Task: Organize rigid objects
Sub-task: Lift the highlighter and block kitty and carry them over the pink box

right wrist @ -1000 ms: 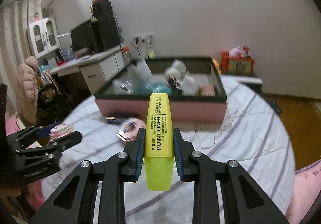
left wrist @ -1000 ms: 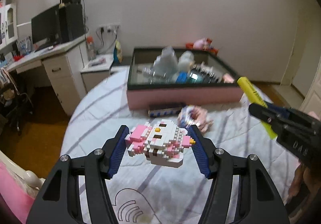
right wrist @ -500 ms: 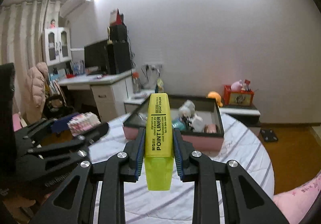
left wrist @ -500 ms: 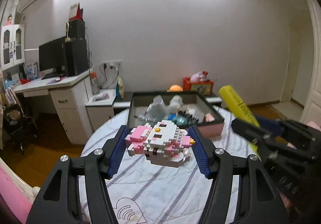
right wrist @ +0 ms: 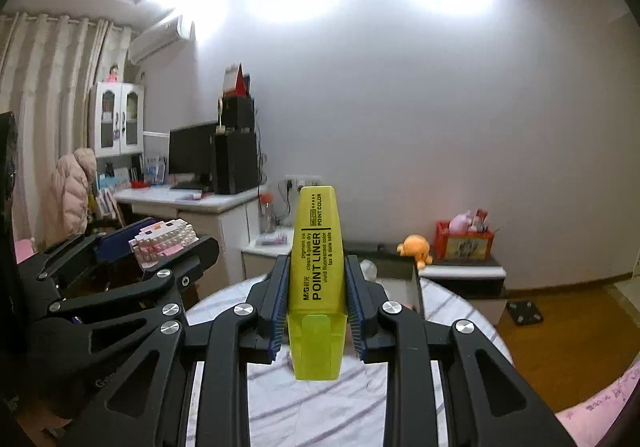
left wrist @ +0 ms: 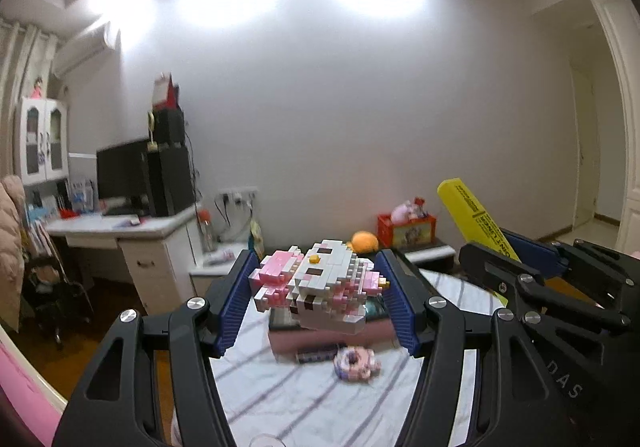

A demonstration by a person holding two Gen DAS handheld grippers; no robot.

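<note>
My left gripper [left wrist: 320, 295] is shut on a pink and white brick figure [left wrist: 316, 283] and holds it high above the round table [left wrist: 304, 403]. It also shows at the left of the right wrist view [right wrist: 164, 239]. My right gripper [right wrist: 318, 295] is shut on a yellow highlighter [right wrist: 318, 279] marked POINT LINER, held upright. The highlighter shows at the right of the left wrist view [left wrist: 476, 219]. The pink storage box [left wrist: 372, 331] lies far below, mostly hidden behind the figure.
A pink toy [left wrist: 356, 363] and a dark flat case [left wrist: 318, 354] lie on the striped cloth in front of the box. A desk with a monitor [right wrist: 192, 159] stands at left. A red box [right wrist: 464, 243] and an orange plush [right wrist: 414, 247] sit by the wall.
Both grippers have risen and tilted upward with their objects. The box and table have sunk low in both views, and the wall and ceiling now fill them.
</note>
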